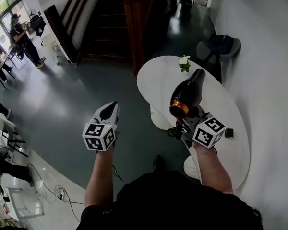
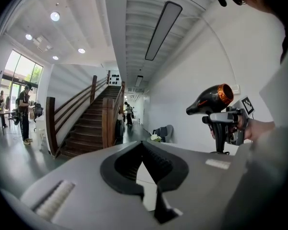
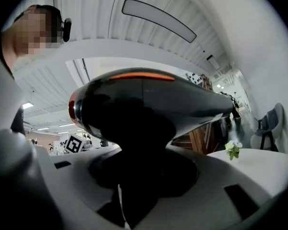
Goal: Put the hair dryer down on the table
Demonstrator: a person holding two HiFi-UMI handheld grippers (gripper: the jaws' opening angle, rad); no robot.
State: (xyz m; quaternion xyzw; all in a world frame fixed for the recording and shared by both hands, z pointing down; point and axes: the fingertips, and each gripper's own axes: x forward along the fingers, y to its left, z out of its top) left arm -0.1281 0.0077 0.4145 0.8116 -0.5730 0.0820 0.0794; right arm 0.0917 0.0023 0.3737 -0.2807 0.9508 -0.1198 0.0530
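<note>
A black hair dryer point(image 1: 188, 94) with an orange rear ring is held over the white oval table point(image 1: 156, 80), its nozzle pointing away toward the flowers. My right gripper point(image 1: 185, 121) is shut on its handle. In the right gripper view the dryer body point(image 3: 149, 99) fills the middle and the handle runs down between the jaws of the right gripper point(image 3: 134, 176). From the left gripper view the hair dryer point(image 2: 211, 98) shows upright at the right, gripped by the right gripper point(image 2: 228, 121). My left gripper point(image 1: 111, 108) hangs over the floor left of the table, and the left gripper point(image 2: 143, 145) is shut on nothing.
A small white flower bunch point(image 1: 184, 63) stands at the table's far end. A small dark object point(image 1: 229, 133) lies near the table's right edge. A grey chair point(image 1: 221, 47) sits beyond the table, a wooden staircase point(image 1: 105, 23) rises behind, and people point(image 1: 21, 37) stand far left.
</note>
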